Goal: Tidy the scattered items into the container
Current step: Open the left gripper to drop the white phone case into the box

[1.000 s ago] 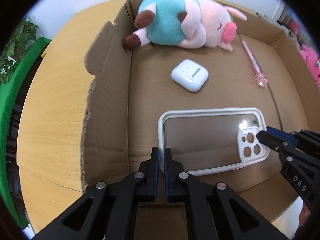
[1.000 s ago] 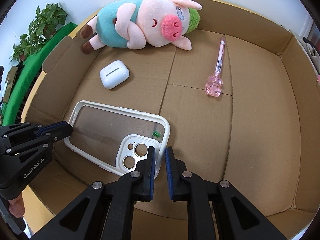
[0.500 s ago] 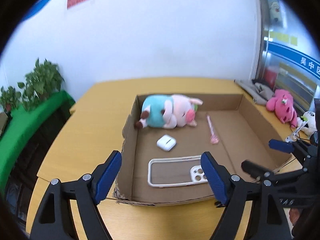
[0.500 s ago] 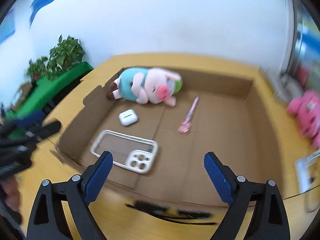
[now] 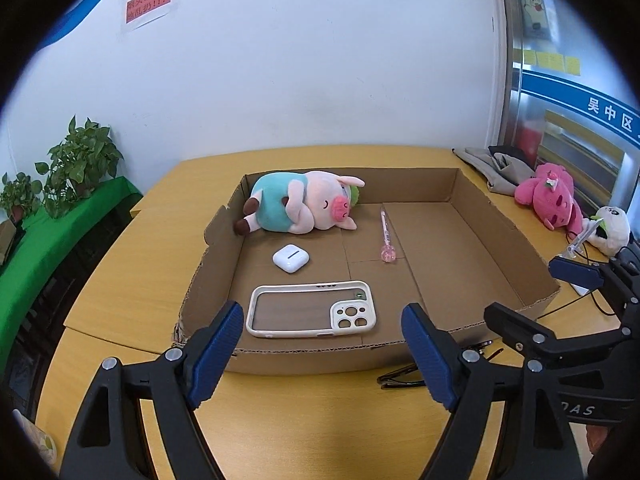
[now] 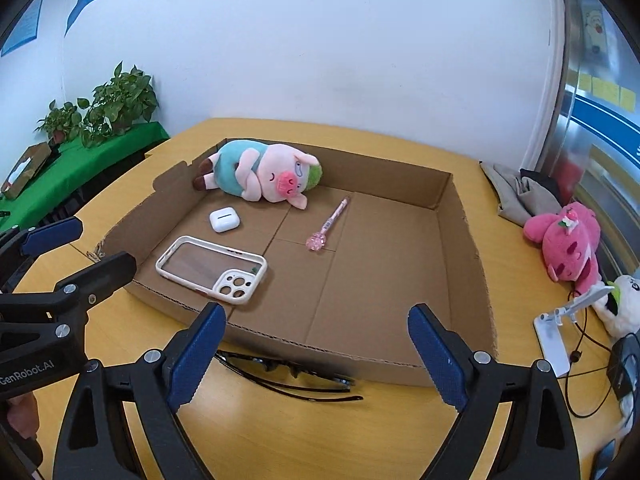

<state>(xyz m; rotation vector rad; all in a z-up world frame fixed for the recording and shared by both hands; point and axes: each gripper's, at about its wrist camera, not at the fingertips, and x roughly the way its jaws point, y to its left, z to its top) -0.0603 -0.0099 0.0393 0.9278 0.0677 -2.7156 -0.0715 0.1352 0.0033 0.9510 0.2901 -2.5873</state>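
A shallow cardboard box (image 5: 500, 264) (image 6: 460, 248) lies on the wooden table. In it lie a pig plush (image 5: 304, 204) (image 6: 264, 174), a white earbud case (image 5: 291, 258) (image 6: 225, 220), a pink pen (image 5: 386, 236) (image 6: 328, 228) and a white phone case (image 5: 310, 314) (image 6: 212, 270). Black glasses (image 6: 292, 376) (image 5: 404, 378) lie on the table in front of the box's near wall. My left gripper (image 5: 324, 340) is open and empty above the table's front. My right gripper (image 6: 316, 344) is open and empty above the glasses.
A pink plush (image 6: 568, 244) (image 5: 552, 196), a white plush (image 5: 612, 230), a white phone stand (image 6: 556, 328) with cables and a grey cloth (image 6: 516, 192) lie right of the box. Potted plants (image 5: 72, 168) stand on a green shelf at left.
Both grippers let go of the phone case, opened wide and pulled back up and out of the box. The phone case now lies flat in the box.
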